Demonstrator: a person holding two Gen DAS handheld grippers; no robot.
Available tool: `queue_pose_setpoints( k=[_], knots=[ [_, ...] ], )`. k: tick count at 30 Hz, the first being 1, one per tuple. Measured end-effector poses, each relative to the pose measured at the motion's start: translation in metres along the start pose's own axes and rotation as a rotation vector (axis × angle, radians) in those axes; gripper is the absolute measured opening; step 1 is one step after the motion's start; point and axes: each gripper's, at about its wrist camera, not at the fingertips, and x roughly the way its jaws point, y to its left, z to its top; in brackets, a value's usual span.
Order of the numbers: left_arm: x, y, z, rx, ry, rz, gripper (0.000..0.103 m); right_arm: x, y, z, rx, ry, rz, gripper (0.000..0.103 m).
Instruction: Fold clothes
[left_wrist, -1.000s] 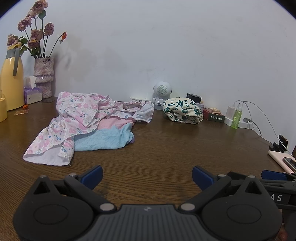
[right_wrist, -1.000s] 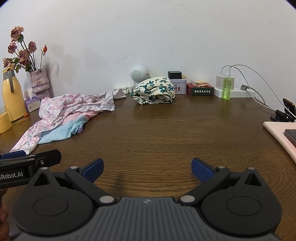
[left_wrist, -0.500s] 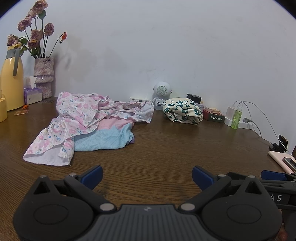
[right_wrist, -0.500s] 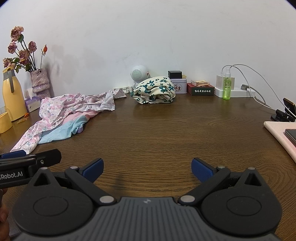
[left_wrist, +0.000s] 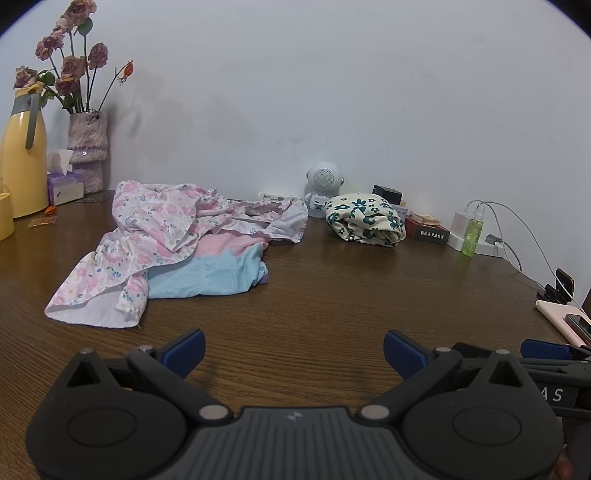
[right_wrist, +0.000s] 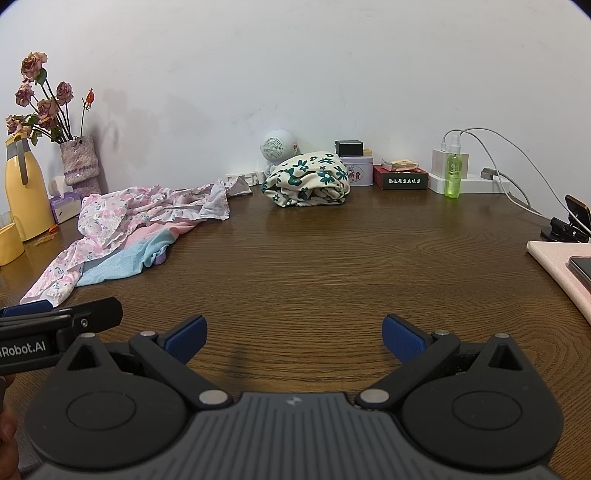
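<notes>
The left gripper (left_wrist: 293, 345) and the right gripper (right_wrist: 293, 332) both hover low over the near part of the wooden table (right_wrist: 332, 266), each with its blue-padded fingers spread wide and gripping nothing. A broad stretch of bare wood lies ahead of both, running from the near edge to the row of small things along the far wall.

The unfolded clothes sit on the left: a pink floral garment (left_wrist: 155, 229) heaped over a pink and light-blue garment (left_wrist: 207, 273), its near hem reaching close to the left gripper. A rolled cream garment with green flowers (right_wrist: 308, 181) lies far centre, just in front of a round white speaker (right_wrist: 275, 146).

At the far left stand a yellow thermos (left_wrist: 22, 162), a tissue box (left_wrist: 64, 186) and a vase of dried roses (left_wrist: 86, 151). The right wrist view shows more of the right side: a green spray bottle (right_wrist: 453, 171) beside a white charger (right_wrist: 439, 162), a dark red box (right_wrist: 400, 179), and a pink pad (right_wrist: 557, 262) at the right edge. Each view catches the other gripper at its side.

Nothing has shifted since a second ago; both grippers stay put.
</notes>
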Motion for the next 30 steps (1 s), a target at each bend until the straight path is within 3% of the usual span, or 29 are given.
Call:
queue_pose_setpoints(
  k=[30],
  knots=[
    [0.0032,0.0031,0.0005,-0.008,0.012,-0.022,0.103,0.0048,-0.0005,0.0024,-0.001,0.007,0.024,0.103]
  ],
)
